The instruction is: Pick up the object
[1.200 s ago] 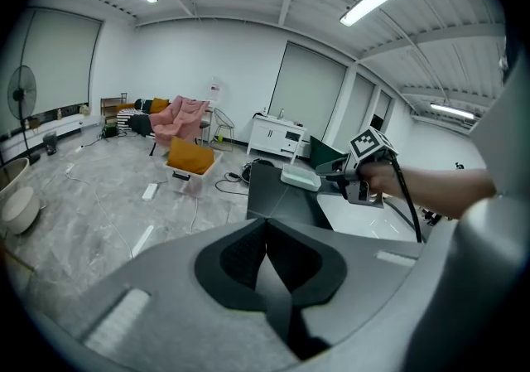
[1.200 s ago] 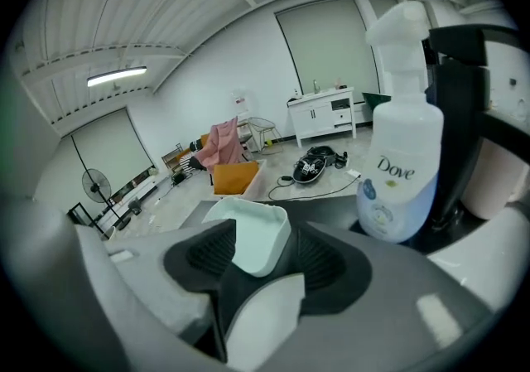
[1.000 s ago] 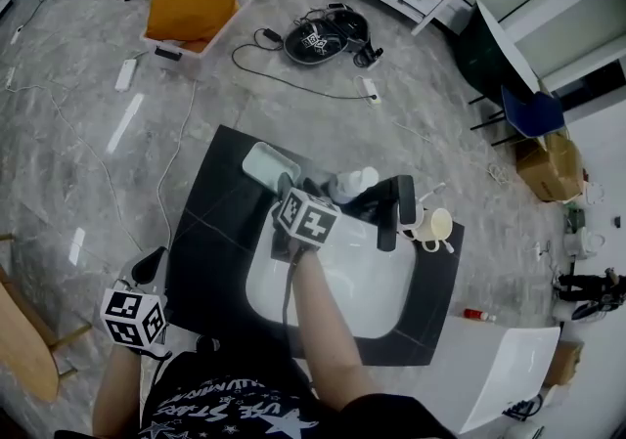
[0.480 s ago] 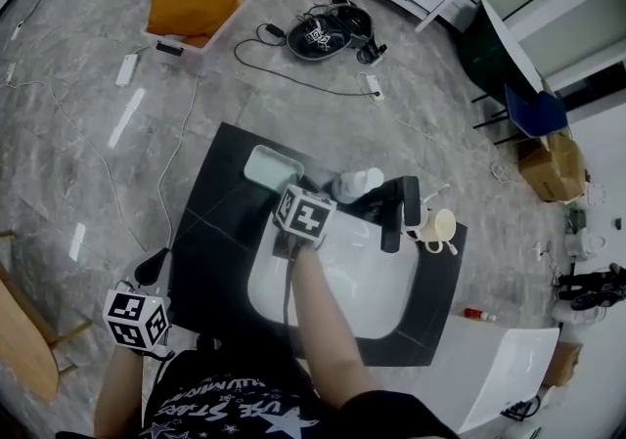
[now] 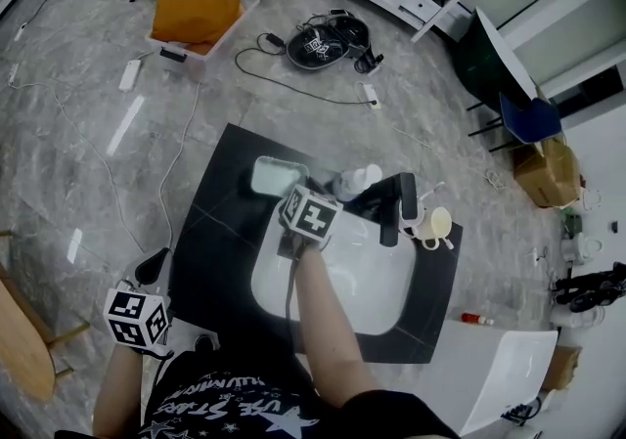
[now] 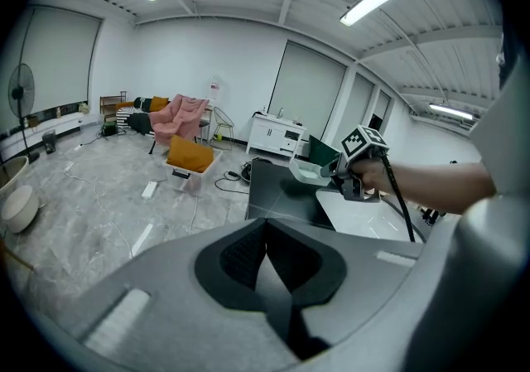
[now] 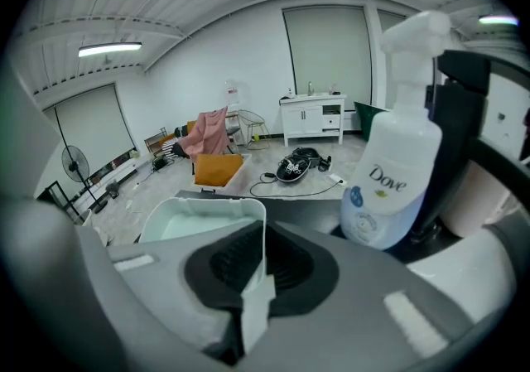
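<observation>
Right gripper (image 7: pixel 258 279) jaws clamped on tray (image 7: pixel 195 217) rim, at counter (image 5: pixel 210 261) back-left, beside the sink (image 5: pixel 333 281). Bottle (image 7: pixel 389 188) close on right. Left gripper (image 6: pixel 267 267) jaws together, empty, off counter's left edge over floor (image 5: pixel 98 134).

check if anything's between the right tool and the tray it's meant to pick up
Nothing visible: the right tool has its jaws clamped on the near wall of the pale green tray. The Dove bottle stands to its right, clear of the grip.
</observation>
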Available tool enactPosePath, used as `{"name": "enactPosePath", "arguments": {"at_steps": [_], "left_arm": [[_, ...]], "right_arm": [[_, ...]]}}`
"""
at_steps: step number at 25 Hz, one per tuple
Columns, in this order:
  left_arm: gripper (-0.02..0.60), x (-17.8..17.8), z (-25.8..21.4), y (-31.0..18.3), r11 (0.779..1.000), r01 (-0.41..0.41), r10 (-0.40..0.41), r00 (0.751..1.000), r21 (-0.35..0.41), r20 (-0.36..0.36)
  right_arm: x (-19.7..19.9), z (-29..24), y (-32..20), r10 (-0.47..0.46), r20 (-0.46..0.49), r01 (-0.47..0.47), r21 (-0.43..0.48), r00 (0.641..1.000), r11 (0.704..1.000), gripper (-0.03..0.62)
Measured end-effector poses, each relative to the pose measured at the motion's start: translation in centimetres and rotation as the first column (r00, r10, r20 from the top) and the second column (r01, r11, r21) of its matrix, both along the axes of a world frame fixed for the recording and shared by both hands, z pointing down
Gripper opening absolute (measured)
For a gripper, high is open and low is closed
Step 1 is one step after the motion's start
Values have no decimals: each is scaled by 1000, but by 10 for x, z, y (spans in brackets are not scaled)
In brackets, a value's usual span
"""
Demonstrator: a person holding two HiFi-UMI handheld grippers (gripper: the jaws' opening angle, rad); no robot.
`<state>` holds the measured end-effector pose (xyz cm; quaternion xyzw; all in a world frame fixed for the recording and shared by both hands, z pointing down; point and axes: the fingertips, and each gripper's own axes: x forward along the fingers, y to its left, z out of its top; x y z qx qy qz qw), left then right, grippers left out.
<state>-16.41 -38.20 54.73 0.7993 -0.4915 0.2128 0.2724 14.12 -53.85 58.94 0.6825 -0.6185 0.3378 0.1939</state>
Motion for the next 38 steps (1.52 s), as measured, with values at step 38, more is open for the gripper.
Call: {"name": "enactPosePath", "arguments": {"at_steps": [38], "left_arm": [[9,-22,-43,258,962,-249,262,957,112,-125]], "right_arm": [[-34,-108,379,166,-25,-159,185,986,970,11]]}}
